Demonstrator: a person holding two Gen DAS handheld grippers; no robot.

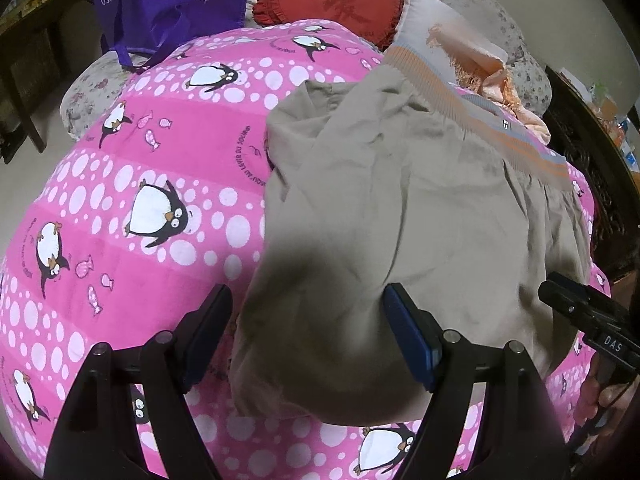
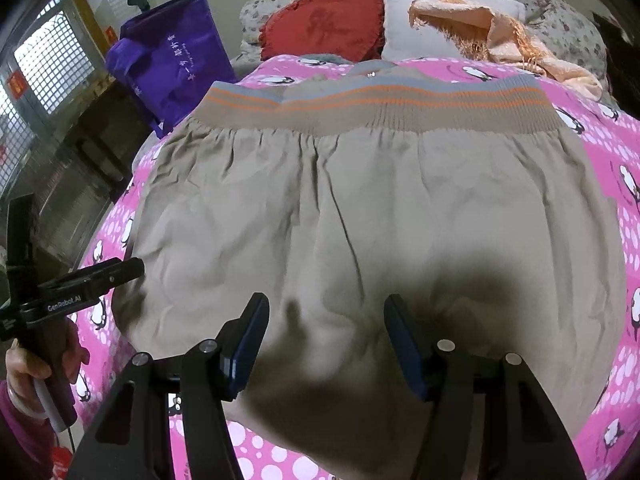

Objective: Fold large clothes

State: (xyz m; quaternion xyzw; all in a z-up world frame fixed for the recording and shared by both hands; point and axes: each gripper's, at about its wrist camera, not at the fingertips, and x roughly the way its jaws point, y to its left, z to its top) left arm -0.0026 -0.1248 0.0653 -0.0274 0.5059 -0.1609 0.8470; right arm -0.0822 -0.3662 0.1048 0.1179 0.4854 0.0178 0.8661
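Observation:
A beige garment (image 2: 360,208) with a ribbed waistband striped grey and orange (image 2: 376,100) lies folded on a pink penguin-print bedspread (image 1: 120,184). It also shows in the left wrist view (image 1: 400,216), with one flap folded over its upper left. My left gripper (image 1: 308,300) is open just above the garment's near left edge, holding nothing. My right gripper (image 2: 326,312) is open above the garment's near middle, holding nothing. Each gripper shows at the edge of the other's view: the right gripper (image 1: 576,304) and the left gripper (image 2: 112,272).
A purple bag (image 2: 176,56) stands at the far left of the bed. A red heart cushion (image 2: 328,16), a white pillow (image 2: 400,20) and a peach fringed cloth (image 2: 512,36) lie at the head. Dark wooden furniture (image 1: 592,168) is to the right.

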